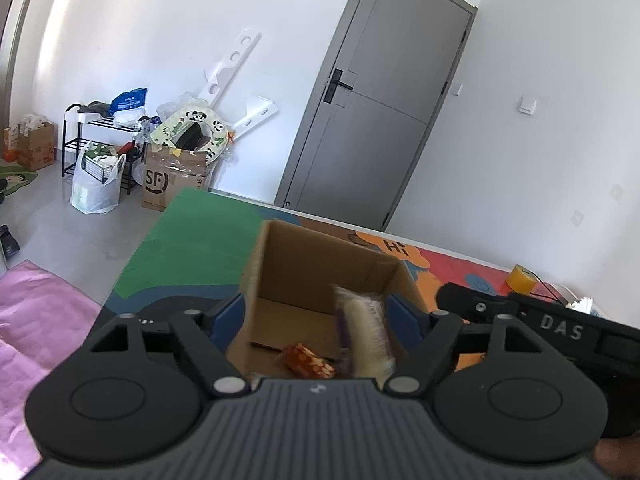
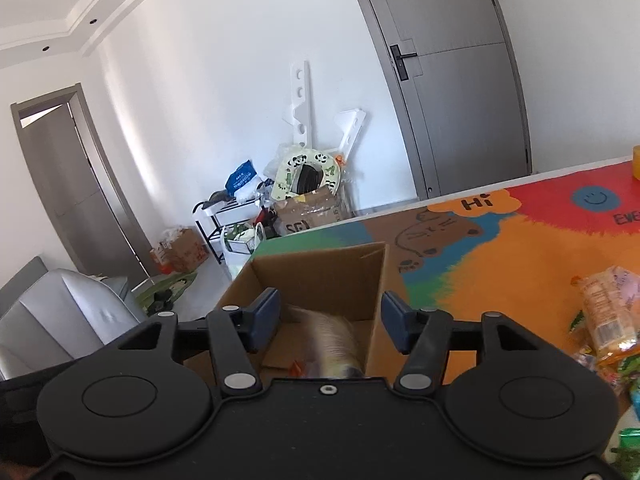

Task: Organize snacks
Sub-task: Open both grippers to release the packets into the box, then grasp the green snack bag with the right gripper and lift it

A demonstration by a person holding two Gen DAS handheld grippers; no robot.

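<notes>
I am looking at a table with a bright mat (image 2: 500,264), in a white room with a grey door (image 1: 380,112). A box (image 1: 320,264) is sitting open on the mat. A long white snack (image 1: 366,332) is standing on end inside it, blurred. My left gripper (image 1: 320,316) and right gripper (image 2: 330,316) are both open, holding nothing.

A lived-in home room: beside the grey door (image 1: 372,112), a shoe rack (image 1: 92,140), stuffed bags and delivery boxes (image 1: 172,180) crowd the wall.
</notes>
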